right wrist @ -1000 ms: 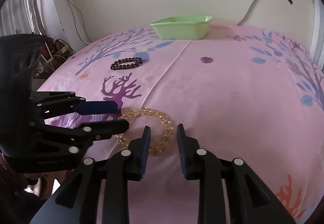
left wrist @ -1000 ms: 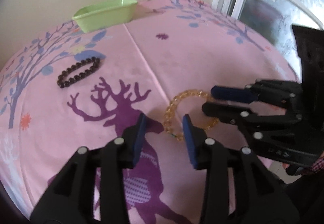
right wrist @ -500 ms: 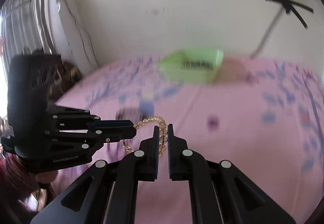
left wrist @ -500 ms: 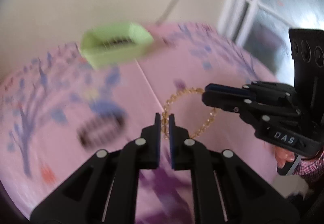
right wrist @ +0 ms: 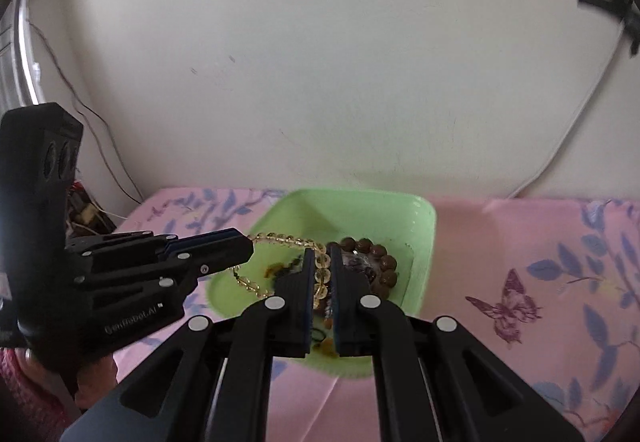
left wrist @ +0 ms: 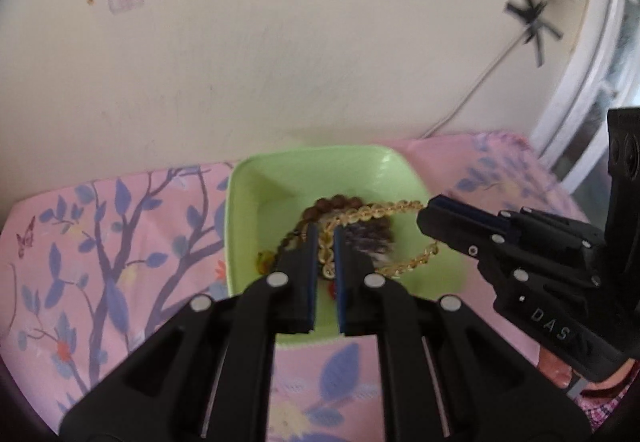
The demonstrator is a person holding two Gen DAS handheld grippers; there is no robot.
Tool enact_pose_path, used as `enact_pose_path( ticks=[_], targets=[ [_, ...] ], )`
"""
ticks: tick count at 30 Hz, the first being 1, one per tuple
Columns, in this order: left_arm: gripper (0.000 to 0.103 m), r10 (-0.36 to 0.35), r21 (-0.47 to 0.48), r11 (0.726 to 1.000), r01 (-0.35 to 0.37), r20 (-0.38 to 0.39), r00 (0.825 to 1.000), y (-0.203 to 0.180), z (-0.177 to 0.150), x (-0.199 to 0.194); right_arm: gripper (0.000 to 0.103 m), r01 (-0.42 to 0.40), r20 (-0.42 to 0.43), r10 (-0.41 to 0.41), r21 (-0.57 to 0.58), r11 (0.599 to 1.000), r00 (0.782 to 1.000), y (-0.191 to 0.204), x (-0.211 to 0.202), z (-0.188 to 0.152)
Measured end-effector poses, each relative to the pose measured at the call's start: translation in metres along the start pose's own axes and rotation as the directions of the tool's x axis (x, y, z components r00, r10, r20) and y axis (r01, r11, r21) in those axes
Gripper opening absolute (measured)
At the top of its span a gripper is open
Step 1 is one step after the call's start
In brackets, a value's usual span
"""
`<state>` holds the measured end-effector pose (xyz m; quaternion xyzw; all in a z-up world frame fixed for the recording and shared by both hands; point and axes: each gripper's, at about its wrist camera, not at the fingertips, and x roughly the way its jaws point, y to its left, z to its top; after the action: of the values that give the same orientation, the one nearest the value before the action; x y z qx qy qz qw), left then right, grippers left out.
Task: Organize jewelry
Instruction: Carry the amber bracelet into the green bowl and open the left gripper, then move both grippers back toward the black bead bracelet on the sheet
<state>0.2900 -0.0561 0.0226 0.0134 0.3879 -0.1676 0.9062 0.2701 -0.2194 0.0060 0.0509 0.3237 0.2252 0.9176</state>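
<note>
Pink cloth (left wrist: 120,242) printed with blue-leaved branches and butterflies covers the table, which runs up to a cream wall (left wrist: 280,42) at twelve o'clock. Against that wall sits the green tray (right wrist: 420,226), the largest of the task's things and evidently the collecting place, since it already holds a brown bead bracelet (right wrist: 380,262) curled along its three o'clock side, with some smaller, darker pieces too blurred to name.

Above the tray hang both tools. The left gripper (left wrist: 326,254) has its jaws pressed shut on one side of the amber bead bracelet (left wrist: 400,208). The right gripper (right wrist: 321,270), coming in from three o'clock in the left view, is likewise clamped on the opposite side of the same loop. Held at two points, the strand is stretched into an open oval rather than dangling in a knot, which probably keeps it from tangling with the beads below.

The bracelet is poised over the tray's middle, clear of the floor as far as can be told. Both grips look ready to let go, so that the loop drops inside the rim.
</note>
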Motion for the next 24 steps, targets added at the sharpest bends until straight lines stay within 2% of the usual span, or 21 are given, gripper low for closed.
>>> enact_pose_path(
  ticks=[4, 8, 11, 14, 18, 24],
  targets=[
    [0.007, 0.016, -0.010, 1.000, -0.016, -0.021, 1.000, 0.003, -0.002, 0.017, 0.000, 0.009, -0.039, -0.009, -0.002, 1.000, 0.999, -0.007, 0.024, -0.003],
    [0.007, 0.063, 0.002, 0.998, -0.063, -0.049, 0.997, 0.005, -0.001, 0.030, 0.000, -0.020, -0.075, 0.020, 0.002, 1.000, 0.997, -0.009, 0.040, 0.000],
    [0.015, 0.087, -0.016, 0.996, -0.088, -0.058, 0.994, 0.008, -0.001, 0.035, 0.000, -0.016, -0.097, 0.016, 0.001, 1.000, 0.995, -0.007, 0.046, 0.002],
    [0.015, 0.082, -0.033, 0.996, -0.084, -0.046, 0.996, 0.011, -0.005, 0.026, 0.000, -0.025, -0.067, 0.026, 0.017, 1.000, 0.997, -0.006, 0.036, 0.000],
    [0.015, 0.138, -0.013, 0.990, -0.139, -0.009, 0.990, 0.005, -0.019, 0.002, 0.000, -0.009, -0.025, 0.009, 0.016, 1.000, 1.000, -0.001, 0.015, -0.012],
    [0.015, 0.171, 0.004, 0.985, -0.171, 0.020, 0.985, -0.013, -0.061, -0.032, 0.000, 0.004, 0.029, -0.005, 0.028, 1.000, 1.000, 0.013, -0.035, -0.053]
  ],
)
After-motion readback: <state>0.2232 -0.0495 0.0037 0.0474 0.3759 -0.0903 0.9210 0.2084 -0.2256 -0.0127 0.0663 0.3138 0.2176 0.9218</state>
